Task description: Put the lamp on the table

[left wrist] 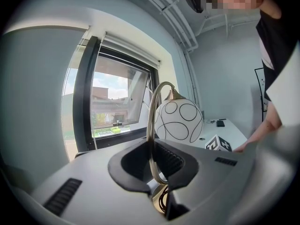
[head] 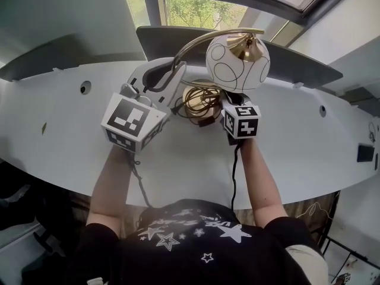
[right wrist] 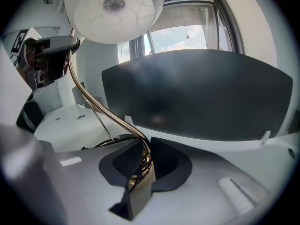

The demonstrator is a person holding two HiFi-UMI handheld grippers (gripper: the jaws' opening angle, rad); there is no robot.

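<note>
The lamp has a white globe shade [head: 237, 61] with black ring lines, a curved brass stem [head: 190, 45] and a round brass base with a coiled cord [head: 199, 100]. My left gripper [head: 172, 79] is shut on the stem [left wrist: 151, 139] part-way up its curve, with the globe [left wrist: 178, 121] beyond the jaws. My right gripper [head: 224, 101] reaches under the globe and is shut on the stem's foot at the base [right wrist: 140, 170]. The shade [right wrist: 115, 6] hangs above it. Whether the base touches the white table [head: 59, 117] I cannot tell.
A dark curved panel [head: 297, 58] stands along the table's far edge, below a window [head: 202, 10]. Cable holes [head: 85, 88] dot the tabletop. A small black object [head: 365, 153] lies at the far right. The person's arms reach in from the near edge.
</note>
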